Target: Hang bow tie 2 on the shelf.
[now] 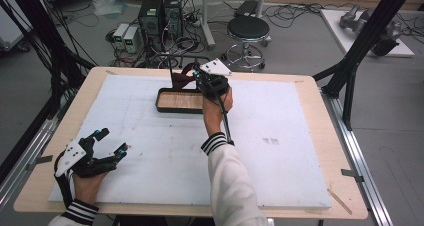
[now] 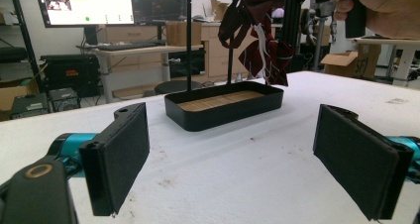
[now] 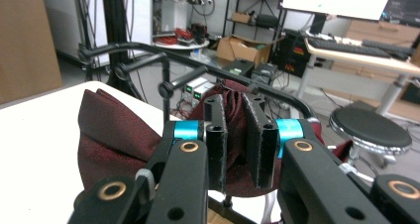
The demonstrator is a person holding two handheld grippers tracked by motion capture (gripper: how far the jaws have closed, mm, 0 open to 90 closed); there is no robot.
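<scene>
Up at the stand (image 2: 190, 40), right tongs (image 3: 241, 147) clamp the dark red bow tie (image 2: 257, 30), which hangs lengthwise downward; left tongs (image 2: 247, 154) gape apart.

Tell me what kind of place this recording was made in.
Most likely a lab or workshop: desktop computer towers and loose cables sit on the grey floor, a round black stool stands behind the white-topped wooden table, and a lit monitor sits on a desk.
</scene>
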